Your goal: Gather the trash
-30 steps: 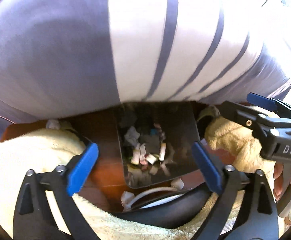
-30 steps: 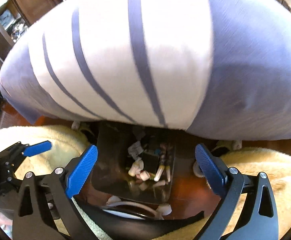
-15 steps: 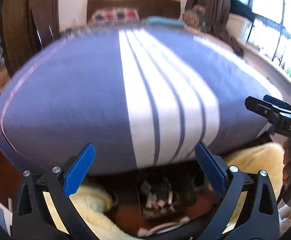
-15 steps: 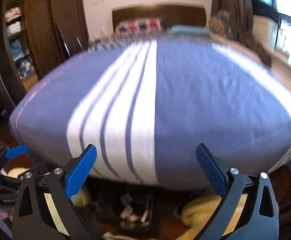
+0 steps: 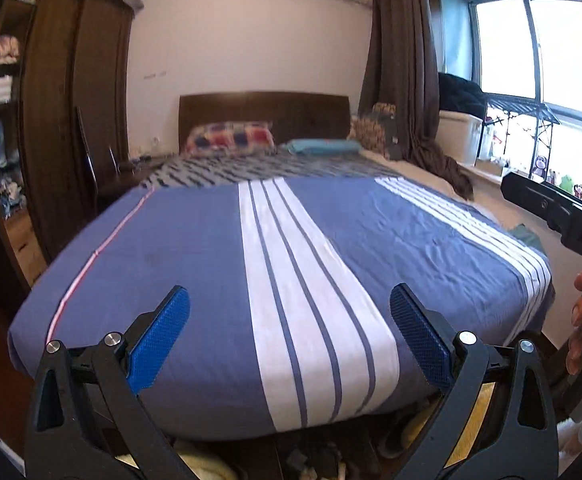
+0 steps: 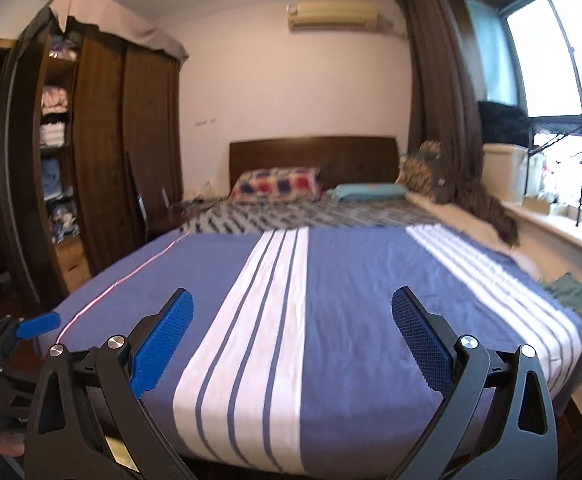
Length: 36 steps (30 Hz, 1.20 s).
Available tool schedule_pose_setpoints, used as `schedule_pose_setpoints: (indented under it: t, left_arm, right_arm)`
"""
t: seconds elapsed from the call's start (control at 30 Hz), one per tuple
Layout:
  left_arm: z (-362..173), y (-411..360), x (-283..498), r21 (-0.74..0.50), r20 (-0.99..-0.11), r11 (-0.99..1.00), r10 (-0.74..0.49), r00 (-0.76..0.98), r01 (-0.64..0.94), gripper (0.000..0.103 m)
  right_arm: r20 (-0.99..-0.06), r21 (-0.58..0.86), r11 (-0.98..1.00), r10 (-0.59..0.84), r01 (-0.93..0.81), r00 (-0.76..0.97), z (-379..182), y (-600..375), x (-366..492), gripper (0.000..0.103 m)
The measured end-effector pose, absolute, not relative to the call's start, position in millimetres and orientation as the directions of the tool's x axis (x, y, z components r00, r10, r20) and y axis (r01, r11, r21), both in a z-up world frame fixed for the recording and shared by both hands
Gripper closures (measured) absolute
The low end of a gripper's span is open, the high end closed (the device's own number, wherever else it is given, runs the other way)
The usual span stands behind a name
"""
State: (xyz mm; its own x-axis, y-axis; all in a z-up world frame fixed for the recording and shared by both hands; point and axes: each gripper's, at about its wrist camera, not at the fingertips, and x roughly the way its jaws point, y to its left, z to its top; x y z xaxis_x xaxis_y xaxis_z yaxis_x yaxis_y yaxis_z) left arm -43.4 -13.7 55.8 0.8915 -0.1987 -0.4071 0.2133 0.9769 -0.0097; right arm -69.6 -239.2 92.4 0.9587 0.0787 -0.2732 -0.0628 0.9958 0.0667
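while both the left gripper (image 5: 289,338) and right gripper (image 6: 292,338) gape wide, holding nothing, they face across the bed (image 5: 323,248) — the trash (image 5: 311,466) lies below, barely visible under the left gripper, which seems nearer.

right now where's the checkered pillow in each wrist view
Left wrist view: checkered pillow lies left of centre in the upper half, at the head of the bed, left of the teal pillow.
Right wrist view: checkered pillow sits near centre, again left of the teal pillow.
Shared landmark: dark wooden headboard behind both.
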Motion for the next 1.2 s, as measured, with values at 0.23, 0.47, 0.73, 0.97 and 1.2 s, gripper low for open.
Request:
schedule_pose_setpoints:
  t: [0.23,0.47,0.73,0.97,1.2]
  left_arm:
    - [68.5,-15.2,-58.1,0.009,-0.363,0.982,-0.170,0.916,0.186,0.008]
    - [68.5,-10.1,-70.4,0.004,-0.352,0.985,-0.159,0.923,0.171,0.008]
    - [67.6,-5.9,-70.2,-0.003,-0.350,0.986,-0.159,0.923,0.169,0.008]
    - [70.2,-5.1,-70.7,-0.008,-0.342,0.985,-0.164,0.925,0.172,0.008]
    - [67.1,-8.5,-71.8,-0.004,-0.348,0.983,-0.176,0.921,0.186,0.008]
  right_arm:
    - [-0.269,0.059,0.998,0.012,0.004,0.963,91.6,-239.4,-80.2,0.003]
    - [-0.274,0.040,0.998,-0.042,0.055,0.961,81.9,-238.8,-87.4,0.003]
    - [-0.269,0.011,0.998,-0.063,0.069,0.961,82.5,-235.9,-92.7,0.003]
    - [-0.261,0.010,0.998,-0.059,0.064,0.963,84.5,-234.2,-95.5,0.003]
    - [-0.263,0.017,0.999,-0.037,0.043,0.964,87.1,-231.6,-95.2,0.003]
